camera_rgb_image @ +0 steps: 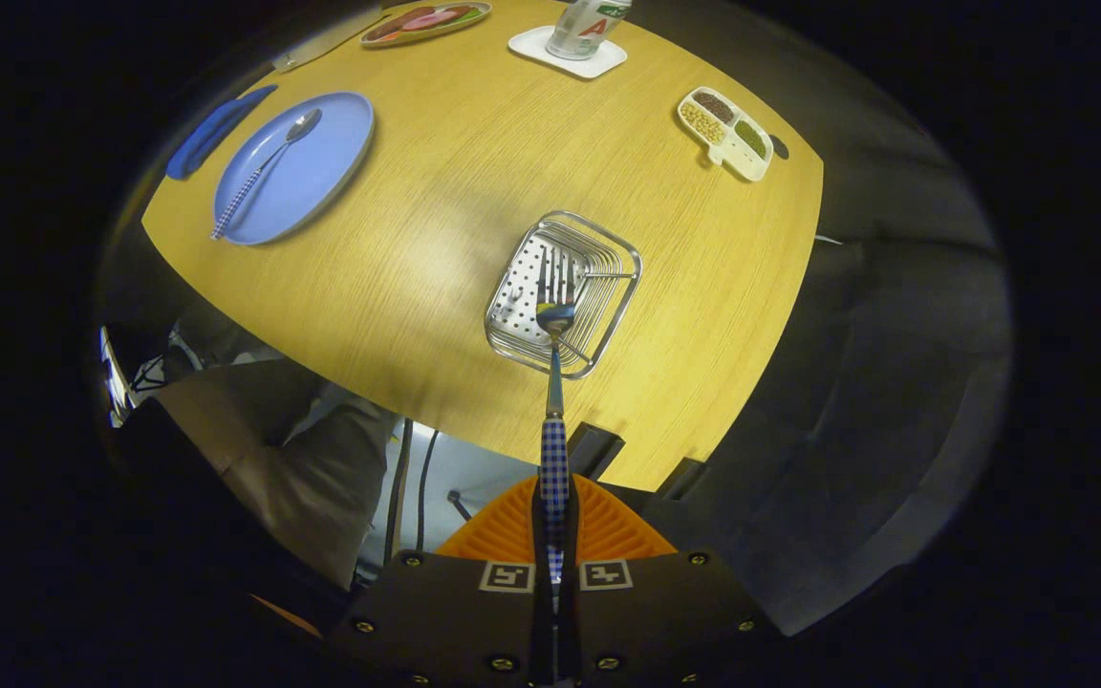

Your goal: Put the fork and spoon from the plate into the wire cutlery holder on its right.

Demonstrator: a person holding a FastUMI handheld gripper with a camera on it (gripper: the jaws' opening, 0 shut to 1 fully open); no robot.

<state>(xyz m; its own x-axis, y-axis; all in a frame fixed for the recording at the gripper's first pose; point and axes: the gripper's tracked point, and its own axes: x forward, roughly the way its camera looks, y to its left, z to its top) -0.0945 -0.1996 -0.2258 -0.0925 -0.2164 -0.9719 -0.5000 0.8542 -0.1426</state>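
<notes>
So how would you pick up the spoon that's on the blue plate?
Judging by its pose, grip the spoon by its checked handle, near the end that sticks out past the rim of the blue plate. It looks thin and raised there, so I'd come from above with a finger on each side. The tongs are shut on the fork over the wire cutlery holder.

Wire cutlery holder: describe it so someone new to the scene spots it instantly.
On the round wooden table, look just beyond the gripper, which is shut on the fork by its checked handle. Under the fork's tines stands the wire cutlery holder, a squarish metal basket with a perforated base. It is the table's one bare-metal item; the blue plate and white snack tray are solid.
</notes>
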